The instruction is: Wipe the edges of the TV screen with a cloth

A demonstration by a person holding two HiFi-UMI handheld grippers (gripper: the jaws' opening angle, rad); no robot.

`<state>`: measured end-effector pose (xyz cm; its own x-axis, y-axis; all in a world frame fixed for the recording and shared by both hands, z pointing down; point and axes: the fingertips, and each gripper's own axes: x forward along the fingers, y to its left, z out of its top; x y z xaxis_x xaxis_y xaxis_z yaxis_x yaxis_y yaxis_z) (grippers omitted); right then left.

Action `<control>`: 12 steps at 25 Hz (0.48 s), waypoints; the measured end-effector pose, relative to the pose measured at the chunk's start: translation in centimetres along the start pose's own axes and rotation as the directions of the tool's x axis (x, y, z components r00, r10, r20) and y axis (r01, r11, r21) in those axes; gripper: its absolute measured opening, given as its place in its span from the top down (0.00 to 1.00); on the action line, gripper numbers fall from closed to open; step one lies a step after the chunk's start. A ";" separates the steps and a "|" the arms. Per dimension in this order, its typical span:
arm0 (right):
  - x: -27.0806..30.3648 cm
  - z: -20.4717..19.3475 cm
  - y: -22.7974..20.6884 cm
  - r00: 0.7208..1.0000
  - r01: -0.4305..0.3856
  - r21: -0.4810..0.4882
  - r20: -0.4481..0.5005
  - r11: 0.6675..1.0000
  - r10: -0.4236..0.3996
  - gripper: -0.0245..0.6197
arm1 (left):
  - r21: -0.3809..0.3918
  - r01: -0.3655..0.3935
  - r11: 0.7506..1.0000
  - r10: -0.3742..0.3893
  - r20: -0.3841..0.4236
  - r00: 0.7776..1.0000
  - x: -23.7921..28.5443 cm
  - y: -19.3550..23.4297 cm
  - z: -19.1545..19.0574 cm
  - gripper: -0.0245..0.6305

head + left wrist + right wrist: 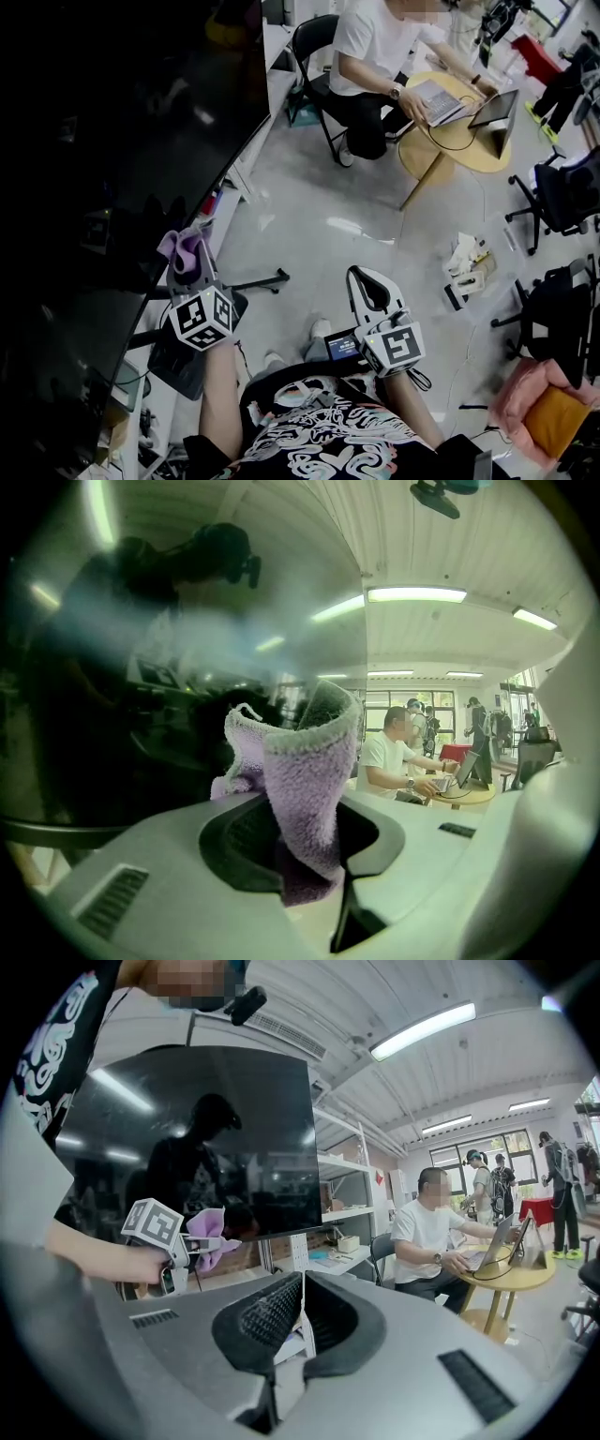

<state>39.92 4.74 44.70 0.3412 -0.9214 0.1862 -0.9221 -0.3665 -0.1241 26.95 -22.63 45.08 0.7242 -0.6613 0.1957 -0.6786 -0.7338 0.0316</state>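
While pinched in the left tongs (314,860), lilac cloth (302,780) stands crumpled | right tongs (301,1283) together, empty

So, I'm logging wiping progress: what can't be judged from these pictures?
- Whether the cloth touches the TV: head view too dark there; in the left gripper view the cloth itself covers that spot.
- TV's top and left edges: cut off by the head view's frame.
- Dust or smears: lost in reflections.
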 end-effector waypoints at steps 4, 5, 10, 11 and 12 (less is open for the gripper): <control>-0.1 -0.1 -1.4 1.000 0.007 0.005 -0.002 1.000 -0.007 0.92 | 0.000 -0.007 1.000 0.007 -0.007 1.000 0.3 -0.2 -0.4 0.76; -0.1 -0.3 -1.5 1.000 0.003 -0.006 -0.007 1.000 -0.003 0.92 | 0.001 -0.008 1.000 0.008 -0.009 1.000 0.3 -0.2 -0.4 0.76; -0.2 0.0 -1.7 0.999 -0.031 -0.001 0.037 1.000 0.031 0.92 | -0.009 -0.018 1.000 0.018 -0.012 1.000 0.7 -0.4 -0.4 0.76; -0.3 -0.2 -1.8 0.999 -0.037 0.008 0.032 0.999 0.037 0.92 | -0.010 -0.018 1.000 0.018 -0.013 1.000 0.8 -0.4 -0.3 0.76; -0.4 -0.4 -1.9 0.999 -0.039 0.017 0.023 0.999 0.038 0.92 | -0.007 -0.016 1.000 0.016 -0.014 1.000 0.8 -0.5 -0.3 0.76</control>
<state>41.47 5.87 45.21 0.3096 -0.9374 0.1593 -0.9314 -0.3327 -0.1478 27.87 -22.77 45.56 0.7114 -0.6708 0.2096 -0.6911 -0.7219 0.0352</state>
